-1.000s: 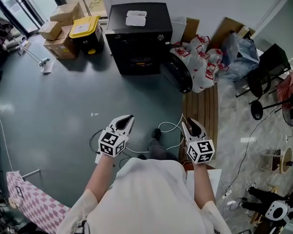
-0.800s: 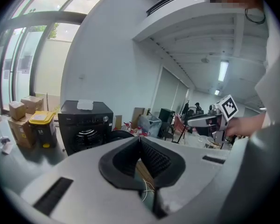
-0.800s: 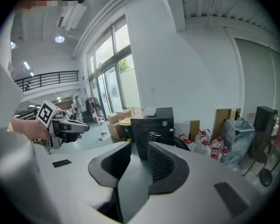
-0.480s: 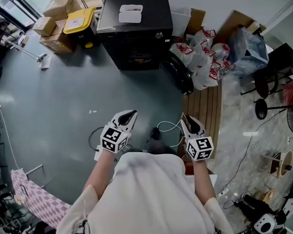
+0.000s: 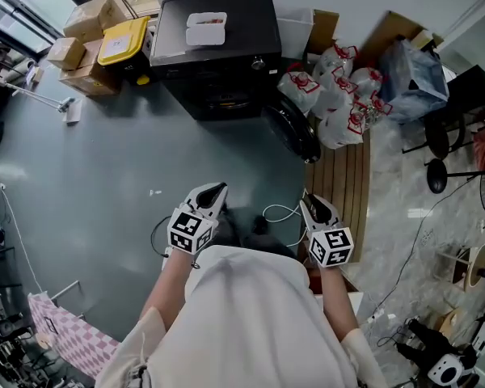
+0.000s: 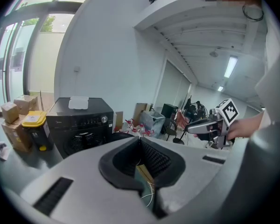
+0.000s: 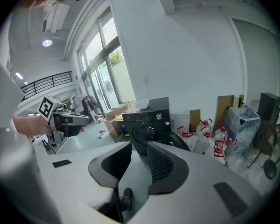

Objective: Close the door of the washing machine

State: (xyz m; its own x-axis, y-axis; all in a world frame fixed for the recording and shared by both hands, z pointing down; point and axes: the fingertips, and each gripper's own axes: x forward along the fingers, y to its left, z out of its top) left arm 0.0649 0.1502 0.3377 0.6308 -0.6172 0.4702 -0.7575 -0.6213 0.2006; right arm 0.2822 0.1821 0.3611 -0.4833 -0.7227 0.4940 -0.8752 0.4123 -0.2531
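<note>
- L gripper is hovering over the grey floor w/ jaws meeting at the tips & nothing btwn them; it's pointing fwd and a bit down, toward the washing machine.
- R gripper is hovering level w/ it, well apart to the right. Its jaws are standing partly apart, having just been closing a little, w/ nothing btwn them.
- Both grippers are hanging well short of the machine, touching nothing.
- Black front-loader is standing against the white wall; its drum opening is showing, uncovered.
- Round dark door is hanging open, swung out at the machine's right front corner, toward the bags.
- White lidded container is lying on the machine's top.
- Left of the machine: yellow-lidded bin is sitting just beside it, w/ cardboard boxes next to that.
- Right of the machine: red-and-white bags are piling up near the door.
- Wooden slat board is lying on the floor ahead of the R gripper; a white cable is looping btwn the two grippers.
- Pink checked cloth is showing at lower left.
</note>
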